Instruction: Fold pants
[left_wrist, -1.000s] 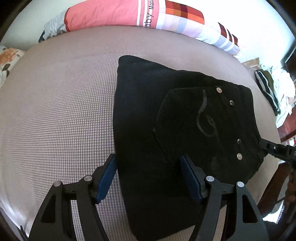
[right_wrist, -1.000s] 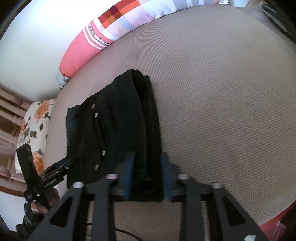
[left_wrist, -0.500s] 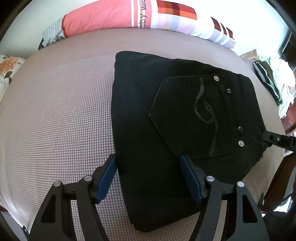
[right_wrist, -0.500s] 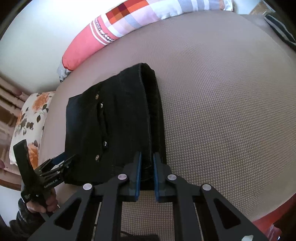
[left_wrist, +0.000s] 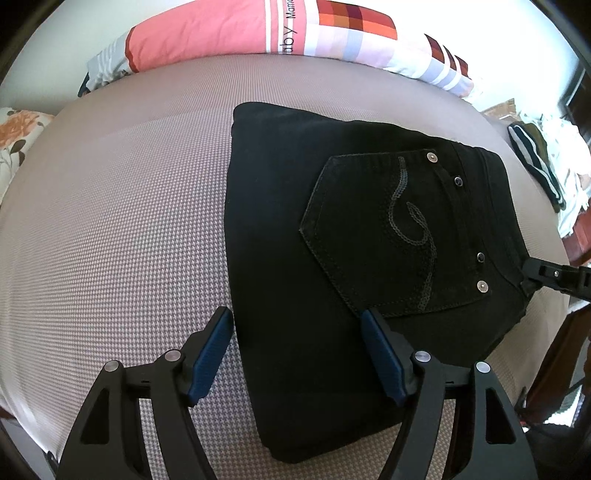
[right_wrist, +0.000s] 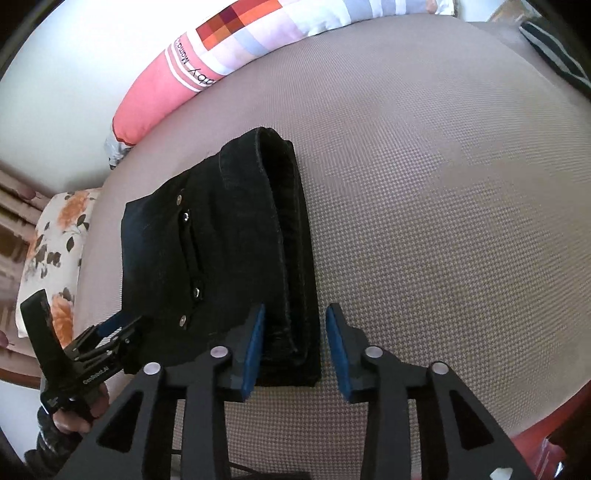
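Folded black pants (left_wrist: 332, 236) on the bed (left_wrist: 110, 221)

Left tongs (left_wrist: 295, 354) wide, unclamped over the pants' near edge; right tongs (right_wrist: 293, 347) just opening, pads clear of the fold.

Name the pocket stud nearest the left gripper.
The silver stud at the pocket's lower corner, closest to the left gripper. The other silver stud sits at the far corner.

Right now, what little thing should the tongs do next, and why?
Probably lift both tongs away. The black pants already lie folded in a neat stack on the bed, and the right tongs have just been opening, so they no longer pinch the edge.
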